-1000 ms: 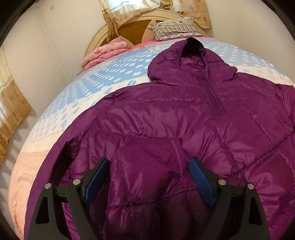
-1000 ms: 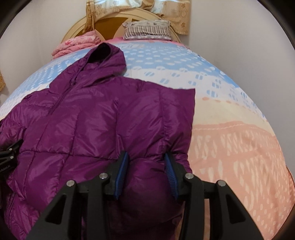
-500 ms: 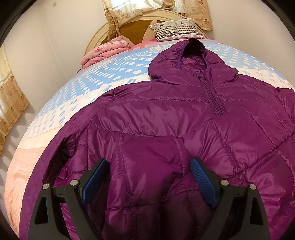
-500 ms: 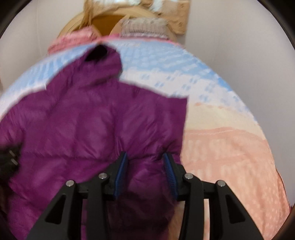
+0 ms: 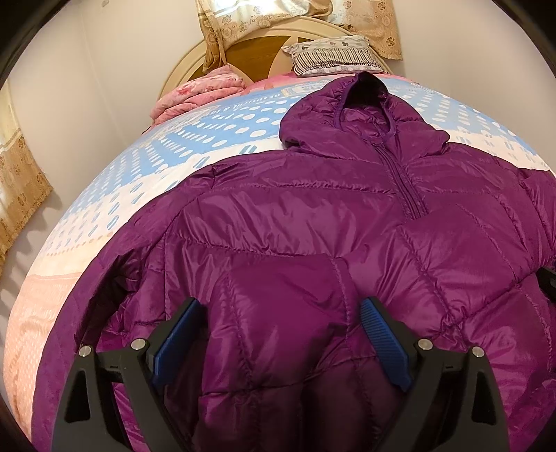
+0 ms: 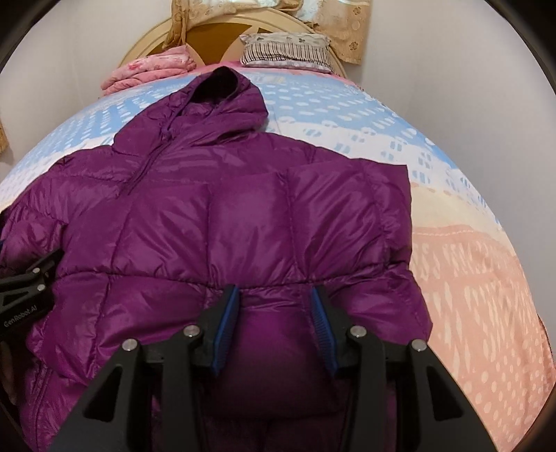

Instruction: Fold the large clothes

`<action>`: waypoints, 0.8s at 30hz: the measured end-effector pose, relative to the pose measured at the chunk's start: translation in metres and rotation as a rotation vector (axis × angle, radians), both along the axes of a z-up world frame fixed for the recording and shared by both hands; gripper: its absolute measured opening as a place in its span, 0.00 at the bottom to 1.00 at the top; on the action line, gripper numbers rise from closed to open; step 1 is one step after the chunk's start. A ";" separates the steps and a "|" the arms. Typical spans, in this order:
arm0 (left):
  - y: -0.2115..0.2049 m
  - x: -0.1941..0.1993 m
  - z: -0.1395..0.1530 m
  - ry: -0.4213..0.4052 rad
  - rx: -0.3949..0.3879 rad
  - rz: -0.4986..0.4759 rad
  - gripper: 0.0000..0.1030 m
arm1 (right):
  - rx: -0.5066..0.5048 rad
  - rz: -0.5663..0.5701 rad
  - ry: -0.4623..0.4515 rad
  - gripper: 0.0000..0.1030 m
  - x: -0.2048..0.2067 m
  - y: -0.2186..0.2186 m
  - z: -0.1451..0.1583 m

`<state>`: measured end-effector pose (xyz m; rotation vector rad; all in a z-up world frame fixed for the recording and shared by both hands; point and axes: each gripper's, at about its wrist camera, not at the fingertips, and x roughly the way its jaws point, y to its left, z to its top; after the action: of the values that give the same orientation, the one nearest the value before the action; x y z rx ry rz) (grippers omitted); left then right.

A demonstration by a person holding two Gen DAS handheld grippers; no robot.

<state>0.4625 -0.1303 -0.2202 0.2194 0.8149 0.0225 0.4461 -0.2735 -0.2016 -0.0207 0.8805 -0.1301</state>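
Gripping a puffed fold of the purple jacket (image 6: 264, 222) between the blue pads (image 6: 227, 327) of the right gripper (image 6: 274, 330), jaws partly closed and pressing into the quilted cloth from both sides at the near edge. Standing wider apart on the left gripper (image 5: 278, 344), jaws set either side of a bulging sleeve section, with its pads (image 5: 175, 339) at the edges of the fabric; cannot tell whether squeezing or only straddling. Lying spread front-up across the bed (image 6: 469, 278), the jacket, zip (image 5: 405, 180) closed, hood (image 5: 351, 111) pointing toward the headboard (image 5: 264, 45). Folding inward over the chest on the right side, one sleeve (image 6: 347, 208), its straight edge ending against the peach part of the bedspread. Showing at the left edge of the right wrist view, the black frame of the left gripper, resting over the jacket's other side. Sitting beyond the hood, a folded pink blanket (image 5: 198, 94) and a striped pillow (image 5: 330, 55) below the headboard, with patterned curtains (image 5: 226, 24) hanging above.
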 end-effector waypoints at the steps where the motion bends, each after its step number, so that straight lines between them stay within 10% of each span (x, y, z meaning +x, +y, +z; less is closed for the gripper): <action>1: 0.000 0.000 0.000 -0.001 0.001 0.001 0.91 | -0.006 0.000 -0.002 0.45 -0.001 0.000 0.000; 9: 0.007 0.000 0.005 0.025 -0.023 -0.007 0.91 | -0.037 0.001 0.001 0.47 0.000 0.003 -0.001; 13: 0.037 -0.021 0.031 0.000 -0.009 0.023 0.91 | -0.056 -0.014 -0.036 0.73 -0.020 0.000 0.019; 24: 0.234 -0.130 0.045 -0.043 0.109 0.235 0.91 | 0.030 0.122 -0.131 0.83 -0.133 0.040 0.048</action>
<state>0.3321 0.1036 -0.1755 0.2244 0.7941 0.2919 0.3126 -0.2331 -0.1533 -0.0376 0.7478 -0.0038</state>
